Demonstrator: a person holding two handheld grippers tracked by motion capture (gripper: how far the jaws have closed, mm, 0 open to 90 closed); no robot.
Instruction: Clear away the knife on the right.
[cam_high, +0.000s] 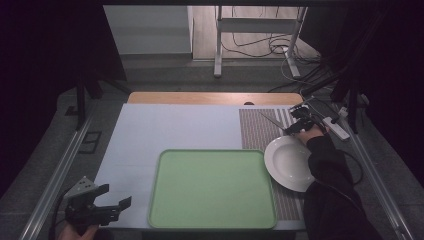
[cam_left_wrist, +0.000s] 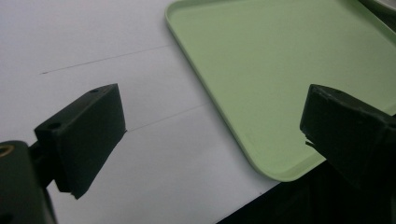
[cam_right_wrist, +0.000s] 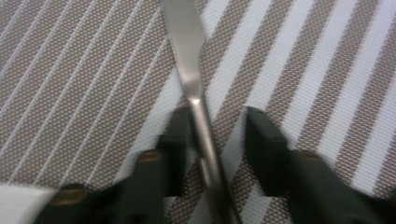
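A metal table knife (cam_high: 272, 121) lies on the striped brown placemat (cam_high: 257, 132) at the far right of the table. My right gripper (cam_high: 298, 123) reaches down over its handle end. In the right gripper view the knife (cam_right_wrist: 194, 70) runs up between the two black jaws of my right gripper (cam_right_wrist: 215, 122). The left jaw sits close against the handle and the right jaw stands apart from it, so the gripper is open around the knife. My left gripper (cam_high: 117, 195) hovers open at the near left corner, holding nothing.
A green tray (cam_high: 212, 190) sits at the front middle of the white table cover (cam_high: 175, 125), and its corner (cam_left_wrist: 280, 70) lies ahead of the left gripper (cam_left_wrist: 212, 126). A white plate (cam_high: 290, 162) rests on the placemat just right of the tray.
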